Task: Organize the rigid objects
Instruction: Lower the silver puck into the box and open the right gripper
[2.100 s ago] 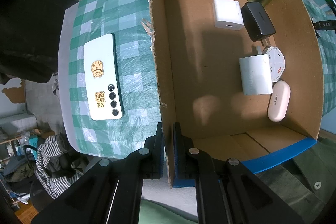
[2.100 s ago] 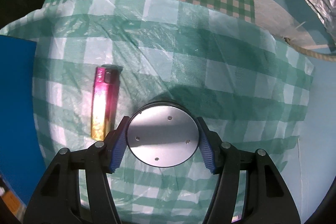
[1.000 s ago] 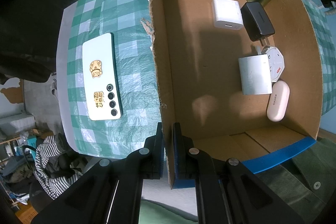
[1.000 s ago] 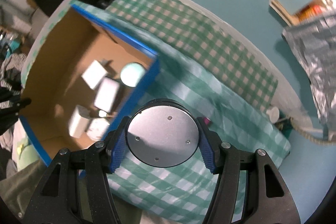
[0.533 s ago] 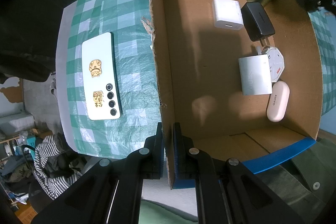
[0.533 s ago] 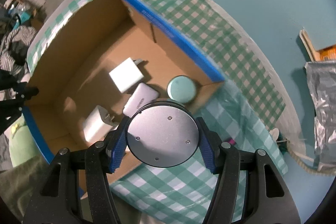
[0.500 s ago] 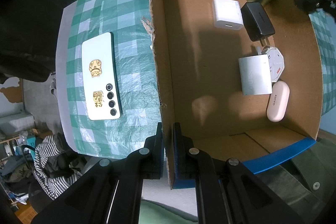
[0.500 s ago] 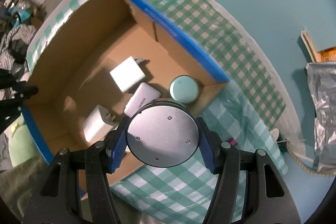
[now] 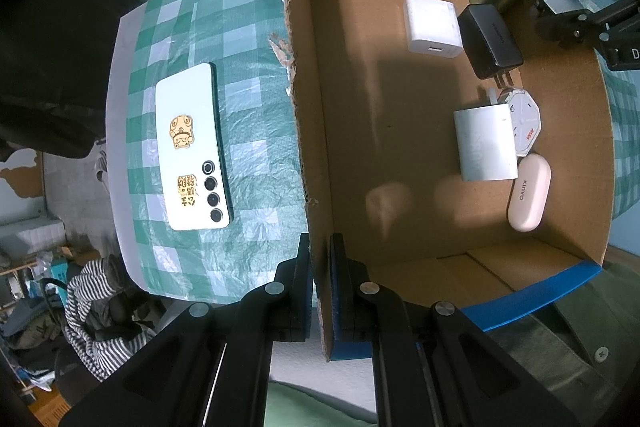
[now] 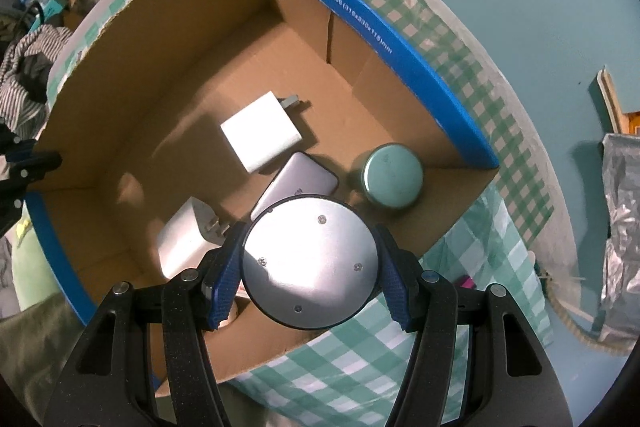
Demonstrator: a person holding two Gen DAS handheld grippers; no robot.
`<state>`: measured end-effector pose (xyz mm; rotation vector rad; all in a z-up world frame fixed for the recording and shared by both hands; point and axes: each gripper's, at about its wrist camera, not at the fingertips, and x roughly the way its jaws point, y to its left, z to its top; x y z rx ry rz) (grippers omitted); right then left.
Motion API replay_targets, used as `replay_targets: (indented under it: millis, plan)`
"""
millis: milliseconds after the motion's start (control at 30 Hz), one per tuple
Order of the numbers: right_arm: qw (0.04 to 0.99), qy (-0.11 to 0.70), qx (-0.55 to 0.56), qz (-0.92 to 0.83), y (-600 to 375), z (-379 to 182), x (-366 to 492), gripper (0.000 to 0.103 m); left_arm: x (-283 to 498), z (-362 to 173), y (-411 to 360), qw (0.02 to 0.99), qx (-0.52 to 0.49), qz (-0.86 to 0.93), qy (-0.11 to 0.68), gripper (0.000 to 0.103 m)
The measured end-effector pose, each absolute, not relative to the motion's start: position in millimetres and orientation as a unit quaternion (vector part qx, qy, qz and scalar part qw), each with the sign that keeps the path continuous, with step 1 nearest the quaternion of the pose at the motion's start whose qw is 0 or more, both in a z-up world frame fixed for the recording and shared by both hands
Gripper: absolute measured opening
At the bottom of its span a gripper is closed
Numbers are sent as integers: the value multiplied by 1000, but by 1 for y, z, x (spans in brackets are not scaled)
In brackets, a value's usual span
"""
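Green-checked cloth covers the table. A round metal puck, flat face up, is clamped by the right gripper above the cardboard box, whose wall is pinched by the closed left gripper. Held inside are two white chargers, a black adapter, a round tin and a pink case.

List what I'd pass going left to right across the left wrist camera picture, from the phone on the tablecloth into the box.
Phone → torn box wall → white charger → black adapter → pink earbud case.
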<state>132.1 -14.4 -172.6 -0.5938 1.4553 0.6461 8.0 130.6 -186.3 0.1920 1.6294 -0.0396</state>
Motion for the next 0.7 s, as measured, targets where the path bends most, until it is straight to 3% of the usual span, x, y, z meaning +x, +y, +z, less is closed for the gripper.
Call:
replay_targets:
  millis: [700]
  plan:
    - [695, 627, -225, 269, -38, -135, 139, 62, 10, -186, 130, 680, 87, -19, 728, 7]
